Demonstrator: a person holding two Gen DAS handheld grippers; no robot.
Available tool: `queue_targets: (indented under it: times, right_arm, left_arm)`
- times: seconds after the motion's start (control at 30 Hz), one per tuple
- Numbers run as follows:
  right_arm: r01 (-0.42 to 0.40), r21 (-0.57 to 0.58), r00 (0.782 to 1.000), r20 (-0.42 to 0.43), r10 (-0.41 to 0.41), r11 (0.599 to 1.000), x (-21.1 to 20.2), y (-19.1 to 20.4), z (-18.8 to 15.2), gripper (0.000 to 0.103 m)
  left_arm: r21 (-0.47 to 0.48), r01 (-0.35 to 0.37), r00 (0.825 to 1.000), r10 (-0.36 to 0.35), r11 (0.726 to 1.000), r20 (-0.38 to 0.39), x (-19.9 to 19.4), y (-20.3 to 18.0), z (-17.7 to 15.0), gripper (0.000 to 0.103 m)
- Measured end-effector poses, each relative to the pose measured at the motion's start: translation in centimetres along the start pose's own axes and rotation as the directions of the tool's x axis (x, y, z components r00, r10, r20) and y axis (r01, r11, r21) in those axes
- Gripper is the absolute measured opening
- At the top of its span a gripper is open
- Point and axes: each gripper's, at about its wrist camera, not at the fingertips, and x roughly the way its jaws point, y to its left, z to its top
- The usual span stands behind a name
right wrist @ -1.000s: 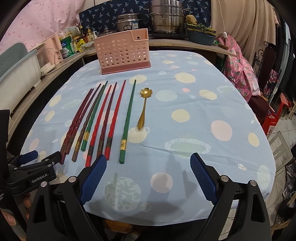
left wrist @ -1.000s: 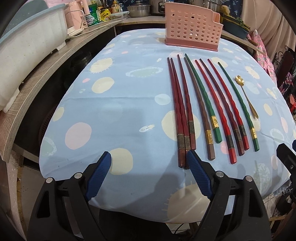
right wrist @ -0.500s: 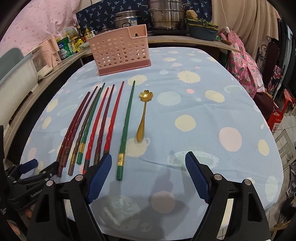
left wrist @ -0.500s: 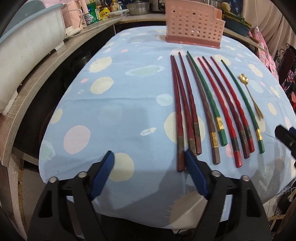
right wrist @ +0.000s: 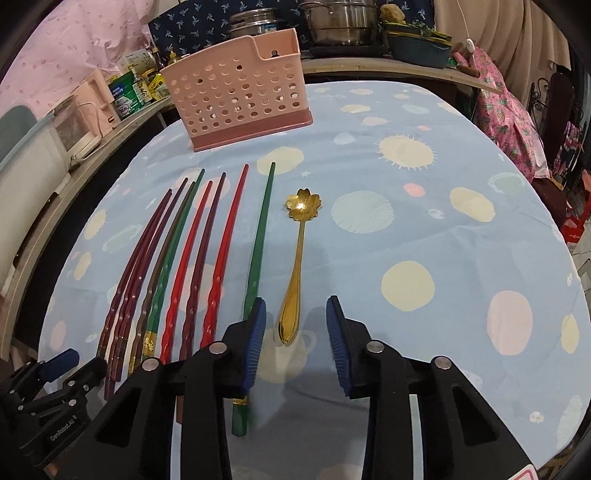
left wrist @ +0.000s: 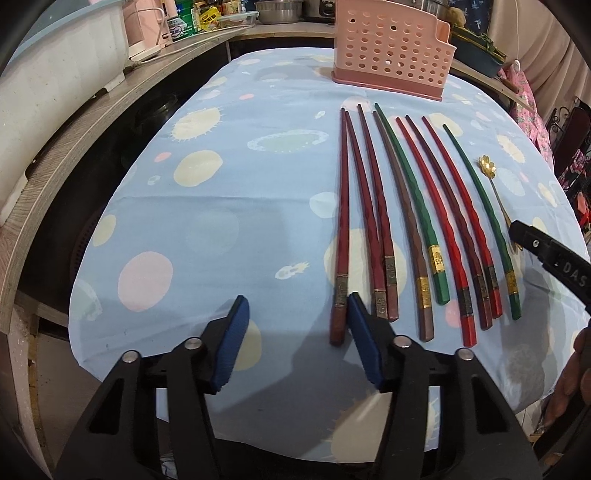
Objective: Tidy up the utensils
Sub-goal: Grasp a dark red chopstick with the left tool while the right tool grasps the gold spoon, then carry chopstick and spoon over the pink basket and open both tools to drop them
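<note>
On the side of your left gripper (right wrist: 61, 369), seen from the right wrist, white lettering reads "GenRobot.AI", and on your right gripper (left wrist: 515, 230), seen from the left wrist, only the letters "DAS" show; the tins and packets on the counter (left wrist: 74, 147) carry print too small to read. Beneath everything lies a light blue tablecloth (left wrist: 240, 192) dotted with cream, pink and pale green circles and sun shapes, draped over a rounded table, with a wooden counter curving along its left and far sides, steel pots (right wrist: 343, 22) behind, and pink patterned cloth (right wrist: 509, 118) hanging at the right. Take the pink perforated utensil holder (right wrist: 240, 88) as your landmark: it stands upright at the far end of the table, and in front of it nine chopsticks (left wrist: 417, 221) lie side by side on the cloth, tips toward it, in dark red, brown, green and bright red, most with gold or grey bands near their thick ends. Beside the outermost green chopstick (right wrist: 258, 240), on the side away from the counter, lies a gold spoon (right wrist: 295, 266) with a flower-shaped bowl pointing at the holder. Your left jaws have just been closing and stand apart, the right pad beside the end of the leftmost dark red chopstick (left wrist: 341, 229), gripping nothing. Your right jaws have also just been closing and straddle the spoon's handle without pressing it.
</note>
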Motion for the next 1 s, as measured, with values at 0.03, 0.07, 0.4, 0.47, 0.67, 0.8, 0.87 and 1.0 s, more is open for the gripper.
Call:
queue_targets:
  times: [0.03, 0.07, 0.4, 0.47, 0.67, 0.8, 0.87, 1.0]
  right_arm:
    - [0.001, -0.003, 1.0, 0.007, -0.001, 1.0, 0.0, 0.0, 0.0, 0.024]
    - [0.003, -0.007, 1.0, 0.006, -0.003, 1.0, -0.1, 0.1, -0.1, 0.022]
    - [-0.01, -0.005, 1.0, 0.007, 0.01, 1.0, -1.0, -0.3, -0.2, 0.011]
    - [-0.011, -0.004, 1.0, 0.018, 0.011, 1.0, -1.7, -0.4, 0.1, 0.011]
    - [-0.012, 0.014, 0.998, 0.063, 0.011, 1.0, -3.8, -1.0, 1.9, 0.01]
    - [-0.013, 0.026, 0.995, 0.098, 0.011, 1.0, -4.8, -1.4, 3.5, 0.009]
    - [-0.014, 0.031, 0.994, 0.112, 0.011, 0.999, -5.2, -1.7, 4.3, 0.002]
    - [-0.016, 0.033, 0.99, 0.14, 0.011, 0.999, -5.8, -2.0, 5.9, 0.002]
  left_arm:
    - [0.001, 0.003, 1.0, -0.003, 1.0, -0.001, 0.0, 0.0, 0.0, 0.043]
    - [0.003, 0.006, 1.0, -0.006, 1.0, -0.002, 0.0, -0.1, 0.1, 0.037]
    - [0.007, 0.035, 0.999, -0.035, 0.999, -0.034, 0.0, -0.3, 0.8, 0.01]
    - [-0.001, 0.042, 0.999, -0.042, 0.999, -0.035, -0.4, -0.1, 0.9, 0.009]
    - [-0.01, 0.039, 0.999, -0.039, 0.999, -0.001, -2.2, 0.6, 2.4, 0.008]
    - [-0.026, 0.047, 0.998, -0.046, 0.999, 0.035, -3.6, 1.0, 4.1, 0.008]
    - [-0.03, 0.047, 0.998, -0.046, 0.998, 0.052, -4.2, 1.1, 4.9, 0.008]
    - [-0.043, 0.052, 0.995, -0.049, 0.998, 0.082, -5.1, 1.3, 6.8, 0.008]
